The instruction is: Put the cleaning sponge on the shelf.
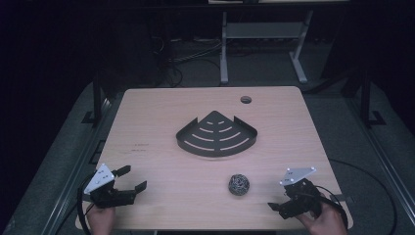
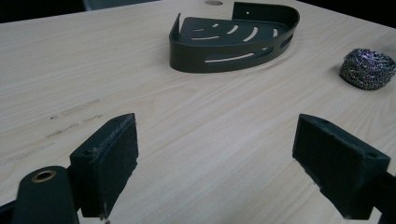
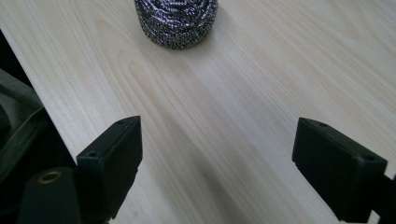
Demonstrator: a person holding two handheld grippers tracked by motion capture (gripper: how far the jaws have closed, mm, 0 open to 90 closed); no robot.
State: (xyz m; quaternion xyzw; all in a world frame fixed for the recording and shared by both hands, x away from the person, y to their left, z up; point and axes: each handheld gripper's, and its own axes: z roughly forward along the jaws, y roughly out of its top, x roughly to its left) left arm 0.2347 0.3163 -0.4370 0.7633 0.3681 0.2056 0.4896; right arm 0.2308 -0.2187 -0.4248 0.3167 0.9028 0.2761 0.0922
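Nothing has been picked up yet, so the work looks to be at its very start. The steel scourer lies on the wooden surface, near the front edge and well apart from the dark corner rack that sits empty at the middle. The right gripper hovers near the front right corner with its jaws spread wide and nothing between them; in the right gripper view the scourer lies straight ahead, which suggests it is the next thing to be grasped, though that is a guess. The left gripper rests at the front left, jaws equally wide and empty. Reaching, grasping and probably placing into the rack all remain.
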